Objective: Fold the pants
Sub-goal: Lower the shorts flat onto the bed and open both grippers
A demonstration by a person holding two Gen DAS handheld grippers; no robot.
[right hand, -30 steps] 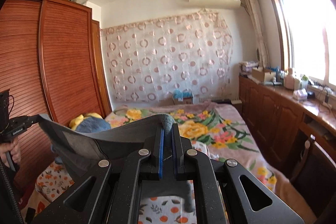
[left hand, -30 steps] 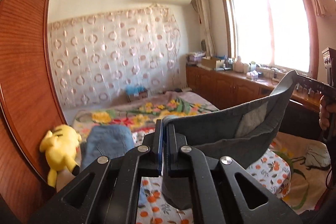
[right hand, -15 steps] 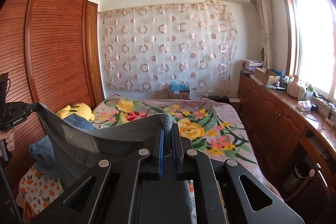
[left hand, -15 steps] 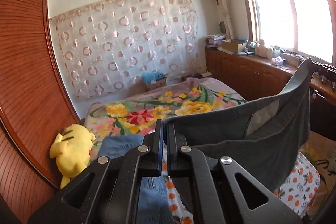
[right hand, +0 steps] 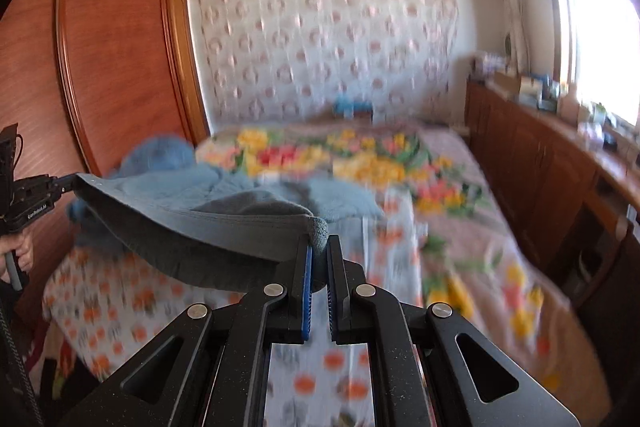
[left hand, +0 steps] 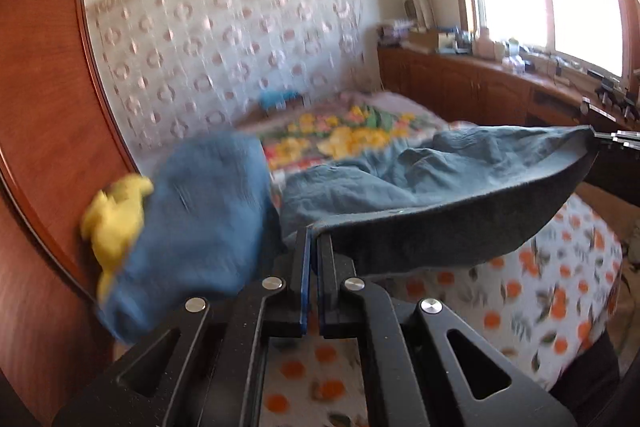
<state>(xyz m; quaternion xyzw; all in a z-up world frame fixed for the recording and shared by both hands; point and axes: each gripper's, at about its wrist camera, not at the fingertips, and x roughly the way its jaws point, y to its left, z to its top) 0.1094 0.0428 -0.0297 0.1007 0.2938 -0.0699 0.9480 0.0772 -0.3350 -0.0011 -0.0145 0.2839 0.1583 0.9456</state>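
So both tools were clamped on the same pair of grey-blue cotton pants [left hand: 420, 187], one at each end of the waistband. The left tool [left hand: 314, 239] had its black jaws pinched together on the near left corner of the band, and the right tool [right hand: 319, 247] was squeezed on the other corner, with a little wad of fabric bunched between its blue pads [right hand: 307, 291].

The waistband hung stretched between them, sagging in a curve just above the near end of the bed [right hand: 460, 235]. The rest of the pants trailed away from the band and lay rumpled on the bed, over the orange-print white sheet [left hand: 560, 287] and toward the flowered quilt [left hand: 352, 135] farther back.

At the far left sat a folded blue denim garment [left hand: 200, 227], with a yellow plush toy [left hand: 116, 219] just beside it, against the brown wooden wardrobe [right hand: 120, 59]. In the right wrist view a hand [right hand: 20, 251] gripped the left tool's handle. Everything was pretty blurry.
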